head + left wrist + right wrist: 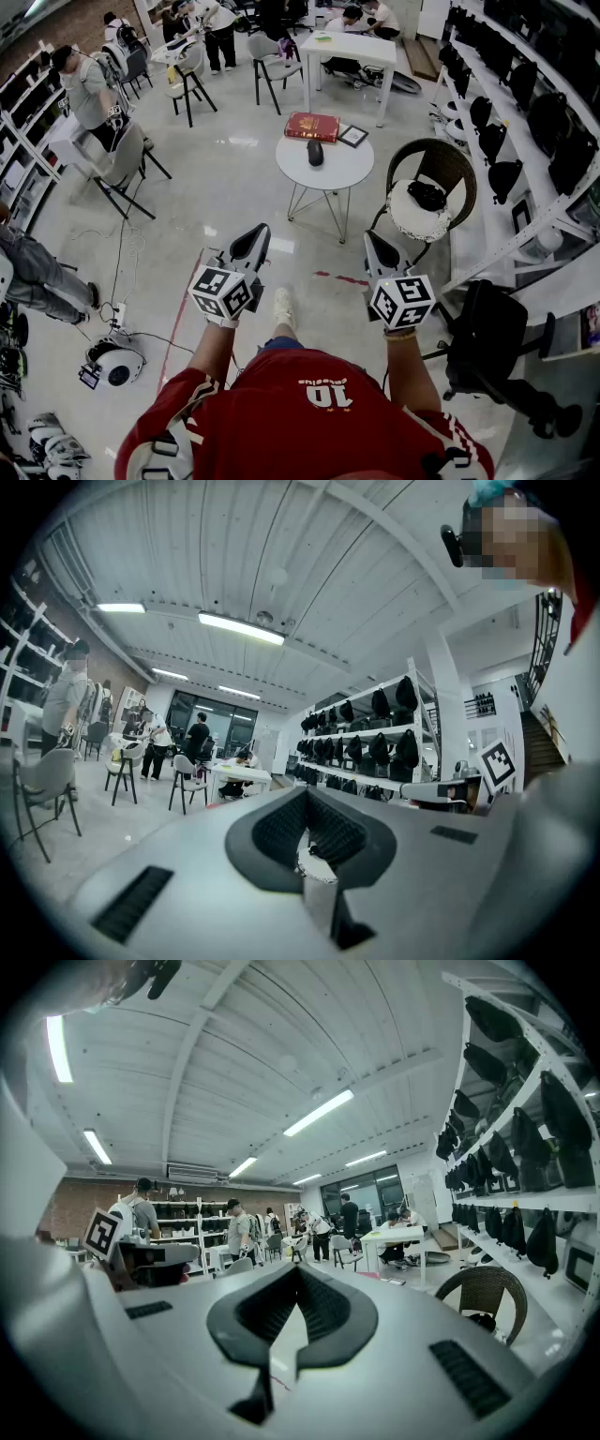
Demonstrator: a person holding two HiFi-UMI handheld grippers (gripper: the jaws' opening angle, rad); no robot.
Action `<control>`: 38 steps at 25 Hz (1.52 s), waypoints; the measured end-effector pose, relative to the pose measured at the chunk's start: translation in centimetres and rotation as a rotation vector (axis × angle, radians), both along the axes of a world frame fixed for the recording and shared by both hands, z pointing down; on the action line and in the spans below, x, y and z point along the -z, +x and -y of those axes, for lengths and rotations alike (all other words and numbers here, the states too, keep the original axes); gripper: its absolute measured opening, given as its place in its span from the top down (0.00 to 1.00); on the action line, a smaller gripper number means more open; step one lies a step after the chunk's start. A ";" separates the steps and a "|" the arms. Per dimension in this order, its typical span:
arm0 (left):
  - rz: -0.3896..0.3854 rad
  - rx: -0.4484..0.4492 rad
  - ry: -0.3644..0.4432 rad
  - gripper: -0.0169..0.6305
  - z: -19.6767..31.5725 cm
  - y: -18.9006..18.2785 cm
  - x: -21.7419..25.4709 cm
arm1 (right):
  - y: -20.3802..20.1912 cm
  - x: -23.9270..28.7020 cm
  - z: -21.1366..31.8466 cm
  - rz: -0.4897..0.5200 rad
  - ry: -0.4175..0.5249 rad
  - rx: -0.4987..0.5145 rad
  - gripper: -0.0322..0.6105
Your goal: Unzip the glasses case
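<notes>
A dark oval glasses case (315,152) lies on a round white counter (352,169) ahead of a person in a red shirt. It sits well apart from both tools and untouched. The left hand-held gripper (255,236) and the right hand-held gripper (373,244) are held level side by side. Both point toward the counter, and the case lies beyond them and roughly between their lines.

Both are clenched on nothing. In the left gripper view the left hand-held gripper (305,799) has its ribbed pads meeting at the tips. In the right gripper view the right hand-held gripper (296,1274) shows the same.

Only the head view shows the case whole, just in front of a red hardcover book (311,127) and beside a small dark-framed square (353,136). The left gripper view catches only a sliver of the counter (317,866) through the notch below its pads. The right gripper view takes in a brown wicker chair (483,1297) at its right.

The case's long axis runs away from the person, toward the book. Which end carries the zip pull is too small to tell.
</notes>
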State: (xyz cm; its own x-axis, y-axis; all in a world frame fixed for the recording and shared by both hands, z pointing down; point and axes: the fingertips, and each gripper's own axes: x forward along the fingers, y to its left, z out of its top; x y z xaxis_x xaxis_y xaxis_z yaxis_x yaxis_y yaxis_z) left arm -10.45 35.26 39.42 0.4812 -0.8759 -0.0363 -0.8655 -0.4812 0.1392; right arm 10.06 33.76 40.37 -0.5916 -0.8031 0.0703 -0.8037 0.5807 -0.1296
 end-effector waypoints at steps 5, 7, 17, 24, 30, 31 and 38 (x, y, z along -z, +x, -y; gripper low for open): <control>-0.006 0.009 -0.007 0.96 -0.4 0.5 0.3 | 0.8 0.1 -0.5 0.006 0.001 -0.003 0.93; -0.010 0.012 -0.009 0.96 -0.5 0.5 0.6 | 1.0 0.2 -0.7 0.013 0.000 -0.004 0.93; -0.006 -0.004 -0.003 0.96 -0.4 1.2 1.2 | 2.5 0.5 -0.5 0.018 0.013 -0.046 0.93; -0.023 -0.012 -0.003 0.96 -0.3 1.7 0.9 | 3.6 -0.1 -0.1 -0.002 0.000 -0.075 0.93; -0.043 -0.034 -0.024 0.96 0.1 1.8 0.9 | 2.7 0.4 -0.4 -0.046 0.022 -0.019 0.93; -0.059 -0.043 -0.029 0.96 0.3 1.9 0.9 | 2.6 0.5 -0.4 -0.051 0.024 -0.007 0.93; -0.057 -0.059 -0.034 0.96 2.0 2.6 1.0 | 3.3 0.3 1.0 -0.014 0.018 0.026 0.93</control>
